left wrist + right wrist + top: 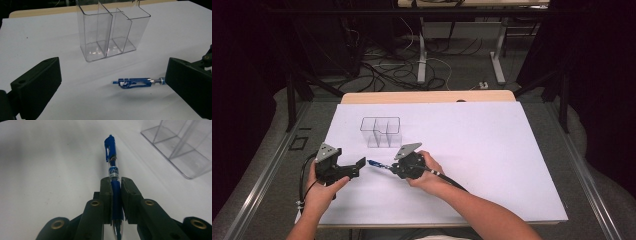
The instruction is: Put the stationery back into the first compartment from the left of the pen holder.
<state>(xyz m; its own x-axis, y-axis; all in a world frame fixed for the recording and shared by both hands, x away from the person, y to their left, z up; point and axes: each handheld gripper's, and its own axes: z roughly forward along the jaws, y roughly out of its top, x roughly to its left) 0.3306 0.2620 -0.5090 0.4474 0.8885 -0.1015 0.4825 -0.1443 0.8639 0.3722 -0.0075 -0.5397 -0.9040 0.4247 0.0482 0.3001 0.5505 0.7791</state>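
Holding: right gripper (116,185) clamps pen (111,157) (clip end forward)
Left gripper (112,82): jaws wide apart, pen between
Organizer (110,30): upright on table (492,150)

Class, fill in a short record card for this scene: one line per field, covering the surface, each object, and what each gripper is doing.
Surface: white table top
Container: clear plastic organizer, three compartments, upright, empty
Pen: blue click pen, clip end pointing toward the left gripper
Right gripper: fingers shut on the pen's barrel
Left gripper: fingers open, holding nothing, facing the pen
Pen and organizer: apart, not touching
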